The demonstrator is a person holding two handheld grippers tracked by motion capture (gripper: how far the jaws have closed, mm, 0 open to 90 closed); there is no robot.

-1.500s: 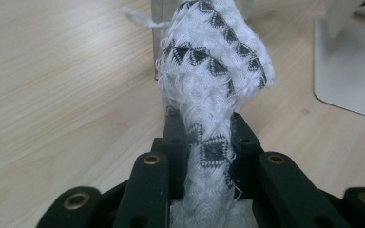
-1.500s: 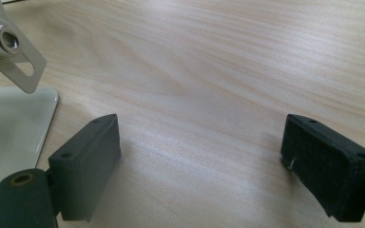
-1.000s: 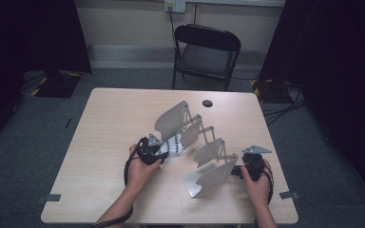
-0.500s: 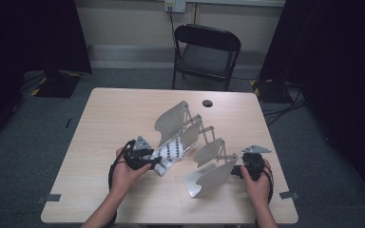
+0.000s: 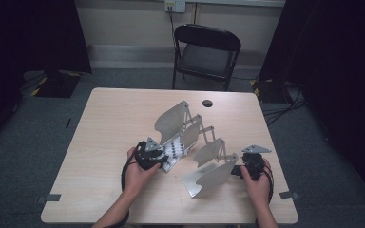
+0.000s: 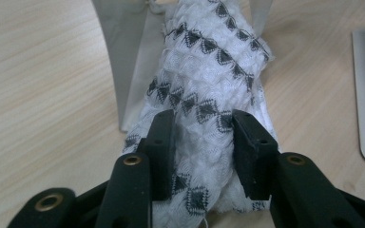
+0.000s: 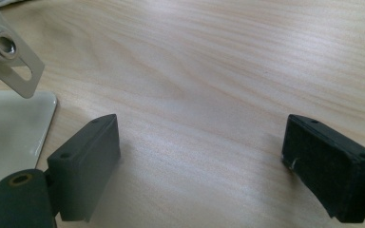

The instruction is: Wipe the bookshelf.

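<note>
Pale wood-grain table [image 5: 104,142] is seen beneath everything. Nearest, the left gripper [image 6: 203,137] has just been closing, its jaws pinching a white waffle-weave cloth [image 6: 209,71] patterned with dark diamonds, bunched between the metal folding rack's [image 5: 190,137] panels. The right gripper [image 7: 199,156] is held spread wide over bare wood. Beyond stands a black chair [image 5: 206,54].

A light wooden rectangular table [image 5: 109,142] stands on grey carpet floor [image 5: 24,156]. Behind it a black folding metal chair [image 5: 205,54] faces the table, before a pale wall [image 5: 128,21] with a white wall socket [image 5: 175,5]. Black curtains [image 5: 24,35] hang at both sides; the light is dim.
</note>
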